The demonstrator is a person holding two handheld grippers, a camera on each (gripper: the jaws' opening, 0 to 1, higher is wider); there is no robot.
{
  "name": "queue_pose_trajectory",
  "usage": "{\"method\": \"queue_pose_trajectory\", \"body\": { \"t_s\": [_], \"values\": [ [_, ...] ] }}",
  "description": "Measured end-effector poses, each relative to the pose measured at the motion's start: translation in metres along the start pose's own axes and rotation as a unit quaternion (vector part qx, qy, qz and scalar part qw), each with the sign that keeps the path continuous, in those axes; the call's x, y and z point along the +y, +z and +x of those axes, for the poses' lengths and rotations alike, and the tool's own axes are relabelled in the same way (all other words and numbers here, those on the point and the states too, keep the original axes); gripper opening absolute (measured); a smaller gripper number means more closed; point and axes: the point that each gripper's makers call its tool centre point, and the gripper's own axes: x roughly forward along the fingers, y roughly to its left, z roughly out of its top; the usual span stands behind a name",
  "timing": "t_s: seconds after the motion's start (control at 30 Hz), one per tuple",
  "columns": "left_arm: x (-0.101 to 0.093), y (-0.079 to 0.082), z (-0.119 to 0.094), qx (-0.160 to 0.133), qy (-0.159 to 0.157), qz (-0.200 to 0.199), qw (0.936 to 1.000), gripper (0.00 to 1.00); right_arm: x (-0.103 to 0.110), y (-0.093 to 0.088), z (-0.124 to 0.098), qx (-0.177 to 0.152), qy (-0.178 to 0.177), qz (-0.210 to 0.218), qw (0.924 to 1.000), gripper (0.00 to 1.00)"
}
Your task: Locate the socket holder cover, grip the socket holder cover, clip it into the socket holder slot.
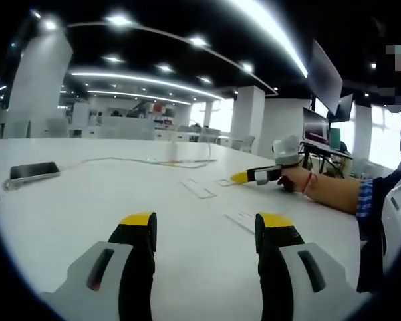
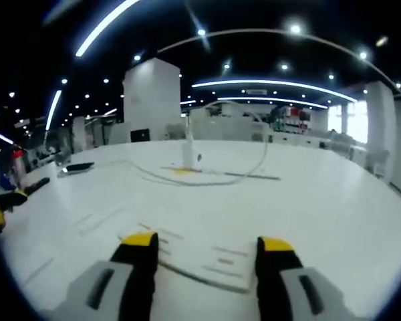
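No legible text, label, brand or number anywhere. Faint marks on the flat white strips (image 2: 217,257) at lower centre of the right gripper view, lying on the bench (image 2: 307,200), too blurred to read.

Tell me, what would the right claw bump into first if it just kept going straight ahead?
Probably the flat white plate lying on the table between its open jaws; depth is hard to judge. Beyond it stands a white upright post with a cable.

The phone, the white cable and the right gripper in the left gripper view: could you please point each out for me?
phone (image 1: 33,171), left gripper view, middle of its dark screen.
white cable (image 1: 120,159), left gripper view, its run across the table.
right gripper (image 1: 240,177), left gripper view, its yellow tip.
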Motion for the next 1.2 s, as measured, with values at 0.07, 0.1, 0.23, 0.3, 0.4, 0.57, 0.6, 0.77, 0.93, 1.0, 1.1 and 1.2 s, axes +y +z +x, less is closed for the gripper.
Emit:
{"method": "queue_pose_trajectory", "body": {
  "t_s": [0.07,0.1,0.23,0.3,0.4,0.57,0.6,0.77,0.93,1.0,1.1,1.2],
  "values": [
    [0.0,0.0,0.0,0.0,0.0,0.0,1.0,0.6,0.0,0.0,0.0,0.0,-0.001,0.0,1.0,0.6],
    [0.0,0.0,0.0,0.0,0.0,0.0,1.0,0.6,0.0,0.0,0.0,0.0,-0.001,-0.001,1.0,0.6],
    [0.0,0.0,0.0,0.0,0.0,0.0,1.0,0.6,0.007,0.0,0.002,-0.002,0.011,0.0,0.9999,0.61],
    [0.0,0.0,0.0,0.0,0.0,0.0,1.0,0.6,0.014,0.0,0.004,-0.004,0.011,-0.004,0.9999,0.65],
    [0.001,0.0,0.001,0.0,0.001,0.0,1.0,0.6,0.015,0.0,0.005,-0.002,0.008,-0.005,1.0,0.66],
    [0.001,-0.001,0.001,0.001,0.0,0.0,1.0,0.6,0.015,0.0,0.005,-0.003,0.008,-0.005,0.9999,0.66],
    [0.001,-0.001,0.001,0.001,0.001,0.0,1.0,0.6,0.015,0.0,0.005,-0.003,0.008,-0.005,1.0,0.66],
    [0.002,-0.001,0.001,0.001,0.002,0.001,1.0,0.6,0.014,0.0,0.005,-0.002,0.007,-0.007,1.0,0.62],
    [0.003,-0.001,0.001,0.0,0.004,0.0,1.0,0.6,0.009,0.026,-0.006,-0.056,0.004,0.019,0.9983,0.64],
    [0.004,-0.001,0.001,0.0,0.004,0.0,1.0,0.6,0.004,0.03,-0.012,-0.059,0.002,0.016,0.9982,0.61],
    [0.004,-0.001,0.001,0.001,0.005,0.0,1.0,0.6,-0.017,0.03,-0.02,-0.05,-0.028,-0.024,0.9981,0.41],
    [0.004,-0.001,0.001,0.002,0.005,0.0,1.0,0.6,-0.033,0.024,-0.022,-0.035,-0.048,-0.05,0.997,0.26]
  ]
}}
